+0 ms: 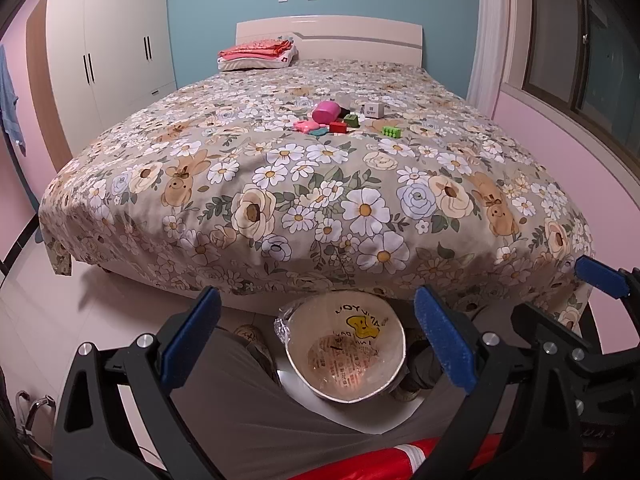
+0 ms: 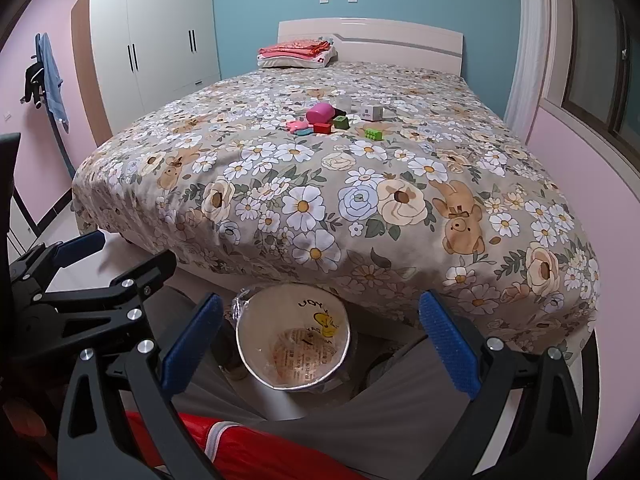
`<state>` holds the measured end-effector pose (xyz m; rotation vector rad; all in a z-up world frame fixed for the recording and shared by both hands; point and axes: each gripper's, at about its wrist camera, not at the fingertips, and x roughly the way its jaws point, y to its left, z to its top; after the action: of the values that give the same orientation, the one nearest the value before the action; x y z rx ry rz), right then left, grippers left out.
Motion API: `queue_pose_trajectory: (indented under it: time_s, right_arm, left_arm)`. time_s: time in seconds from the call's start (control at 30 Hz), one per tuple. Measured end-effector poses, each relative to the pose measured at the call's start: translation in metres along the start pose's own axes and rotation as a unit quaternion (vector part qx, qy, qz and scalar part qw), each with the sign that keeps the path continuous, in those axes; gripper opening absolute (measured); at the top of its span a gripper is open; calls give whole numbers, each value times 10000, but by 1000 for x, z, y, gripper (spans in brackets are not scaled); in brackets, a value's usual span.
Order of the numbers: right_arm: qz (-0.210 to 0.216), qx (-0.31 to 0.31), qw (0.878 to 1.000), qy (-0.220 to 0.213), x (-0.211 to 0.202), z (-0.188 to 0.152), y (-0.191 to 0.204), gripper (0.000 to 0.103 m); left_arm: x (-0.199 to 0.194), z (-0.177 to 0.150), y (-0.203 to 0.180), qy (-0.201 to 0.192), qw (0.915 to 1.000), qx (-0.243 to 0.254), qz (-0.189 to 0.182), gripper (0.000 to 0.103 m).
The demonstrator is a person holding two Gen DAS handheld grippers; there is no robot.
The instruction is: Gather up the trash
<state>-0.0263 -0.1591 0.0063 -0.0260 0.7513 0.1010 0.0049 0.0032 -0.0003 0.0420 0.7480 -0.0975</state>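
Observation:
A round white trash bin [image 1: 348, 354] with a yellow smiley print stands on the floor at the foot of the bed, with wrappers inside; it also shows in the right wrist view [image 2: 294, 346]. Several small items lie mid-bed: a pink cup [image 1: 326, 111], a white box [image 1: 372, 109], a green piece [image 1: 391, 131], red and green blocks. The same items show in the right wrist view, led by the pink cup [image 2: 320, 112]. My left gripper [image 1: 318, 344] is open and empty above the bin. My right gripper [image 2: 320, 346] is open and empty beside it.
The bed [image 1: 280, 184] has a floral cover, with folded pink cloth on a pillow [image 1: 258, 54] at the headboard. A white wardrobe [image 1: 116, 52] stands at the left. A window [image 1: 580, 48] is on the right wall. My grey-trousered legs [image 1: 248, 412] flank the bin.

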Motion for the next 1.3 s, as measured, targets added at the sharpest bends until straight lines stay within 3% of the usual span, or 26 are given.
queue_pose_trajectory:
  time_s: [1.3]
  right_arm:
    - [7,-3,10000,54,4,-2,1,100]
  left_arm:
    - [3,-5,2,-27,10000,30,70,95]
